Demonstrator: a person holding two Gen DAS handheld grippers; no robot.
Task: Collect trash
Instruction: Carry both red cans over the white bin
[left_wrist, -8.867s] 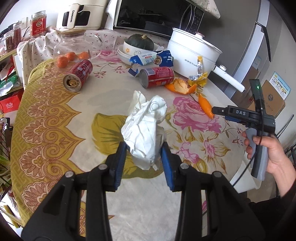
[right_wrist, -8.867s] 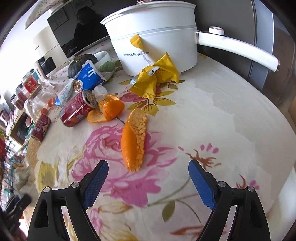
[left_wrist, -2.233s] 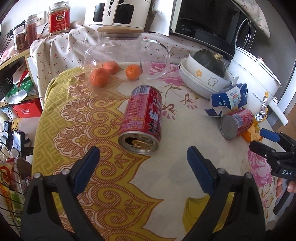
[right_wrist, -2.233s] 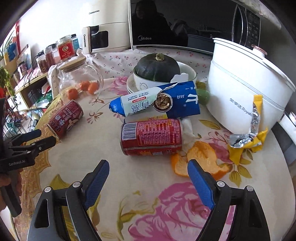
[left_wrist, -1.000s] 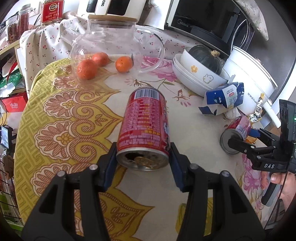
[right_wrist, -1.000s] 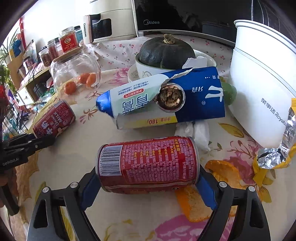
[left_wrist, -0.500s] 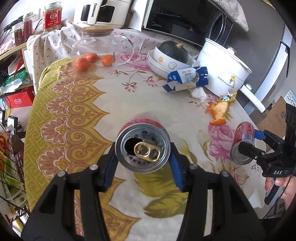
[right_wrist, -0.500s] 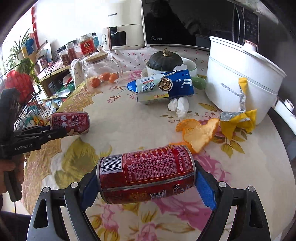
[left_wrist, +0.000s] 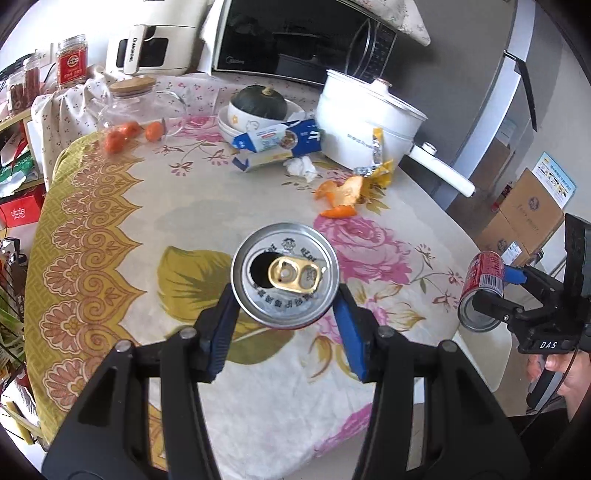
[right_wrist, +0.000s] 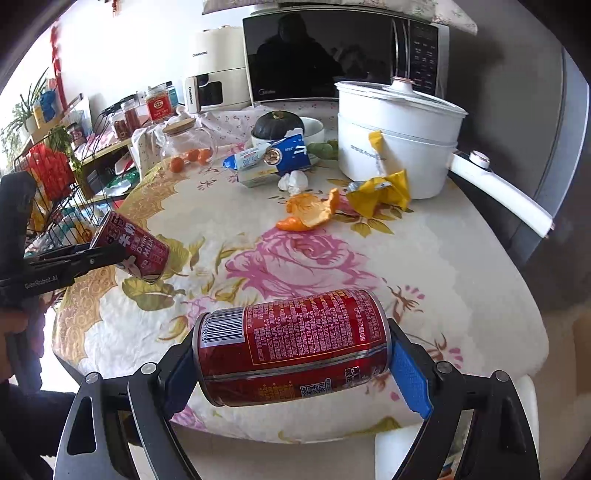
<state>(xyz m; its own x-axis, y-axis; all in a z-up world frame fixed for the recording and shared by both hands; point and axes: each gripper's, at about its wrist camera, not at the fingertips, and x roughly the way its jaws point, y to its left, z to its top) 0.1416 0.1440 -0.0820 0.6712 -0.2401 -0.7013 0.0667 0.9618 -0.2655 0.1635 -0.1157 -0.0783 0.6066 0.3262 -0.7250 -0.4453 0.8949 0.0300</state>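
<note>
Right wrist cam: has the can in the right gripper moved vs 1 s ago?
Yes. The can, clamped in the right gripper, was beside the blue carton; now it is lifted and pulled back near the table edge.

The left hand-held gripper (left_wrist: 284, 325) is clamping an opened can (left_wrist: 284, 280) above the bench (left_wrist: 110, 229), while the right hand-held gripper (left_wrist: 495, 291) is holding a second can (left_wrist: 482, 295) past the bench's edge.

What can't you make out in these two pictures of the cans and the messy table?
- Where the trash goes: no bin shows in either view.
- The left gripper's can: only its top shows in the left wrist view, so any liquid inside is hidden.
- The right gripper's can: both ends are covered by the pads.
- Blue carton: print too small to read.
- Squash's bowl: contents hidden by the squash.
</note>
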